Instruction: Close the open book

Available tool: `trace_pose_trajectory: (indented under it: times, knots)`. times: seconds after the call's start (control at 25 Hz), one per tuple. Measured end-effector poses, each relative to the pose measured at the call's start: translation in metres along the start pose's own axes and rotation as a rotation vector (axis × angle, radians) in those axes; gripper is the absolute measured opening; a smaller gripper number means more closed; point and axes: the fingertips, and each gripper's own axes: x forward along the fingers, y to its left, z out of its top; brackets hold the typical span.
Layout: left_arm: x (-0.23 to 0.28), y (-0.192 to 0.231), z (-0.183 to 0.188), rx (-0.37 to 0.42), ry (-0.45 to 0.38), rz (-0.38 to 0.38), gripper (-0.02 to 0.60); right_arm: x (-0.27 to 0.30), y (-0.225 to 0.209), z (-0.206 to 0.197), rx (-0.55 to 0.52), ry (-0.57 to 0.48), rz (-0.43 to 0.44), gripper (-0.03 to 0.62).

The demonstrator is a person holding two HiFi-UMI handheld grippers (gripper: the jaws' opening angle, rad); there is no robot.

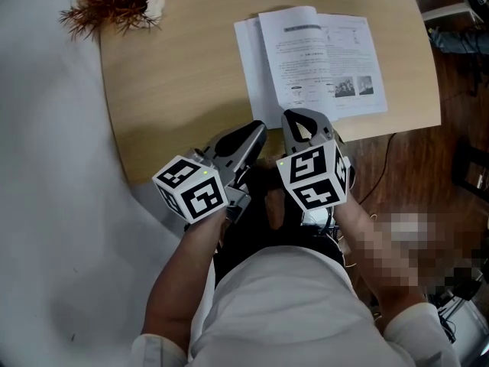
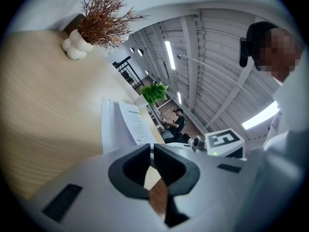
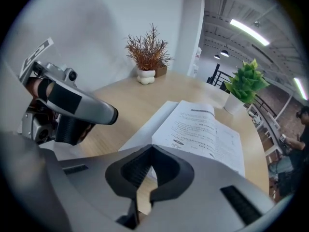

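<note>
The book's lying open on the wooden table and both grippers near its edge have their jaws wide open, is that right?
Not quite. The book does lie open on the table, but the left gripper and the right gripper both have their jaws shut together, as each gripper view shows.

Table layout from the near edge.
Book (image 1: 313, 60) lies on the table (image 1: 183, 82), right half; plant (image 1: 114, 2) stands far left. Left gripper (image 1: 256, 132) and right gripper (image 1: 294, 121) sit side by side at the book's near edge.
</note>
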Motion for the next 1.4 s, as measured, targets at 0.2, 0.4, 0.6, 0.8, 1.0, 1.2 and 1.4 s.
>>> trace_pose_trajectory:
  times: [0.2,0.4,0.6,0.8,1.0,1.2,1.4]
  knots:
    - [0.017,-0.005,0.003,0.016,0.006,0.000,-0.002,-0.020,-0.011,0.012,-0.014,-0.060,-0.023,0.003]
    - [0.032,-0.010,0.002,0.030,0.012,0.006,-0.002,-0.033,-0.022,0.019,-0.007,-0.108,-0.023,0.003]
    - [0.040,-0.013,-0.002,0.032,0.020,0.018,-0.002,-0.044,-0.027,0.021,0.000,-0.139,-0.011,0.003]
    - [0.048,-0.020,-0.005,0.034,0.016,0.028,-0.002,-0.057,-0.038,0.019,0.003,-0.163,-0.015,0.003]
    - [0.055,-0.027,-0.005,0.044,0.008,0.036,-0.002,-0.071,-0.053,0.019,0.008,-0.190,-0.029,0.003]
    - [0.062,-0.032,-0.006,0.056,-0.001,0.051,-0.002,-0.079,-0.069,0.012,0.010,-0.199,-0.049,0.003]
    - [0.068,-0.033,-0.005,0.065,-0.021,0.084,-0.002,-0.087,-0.084,0.005,0.017,-0.208,-0.065,0.003]
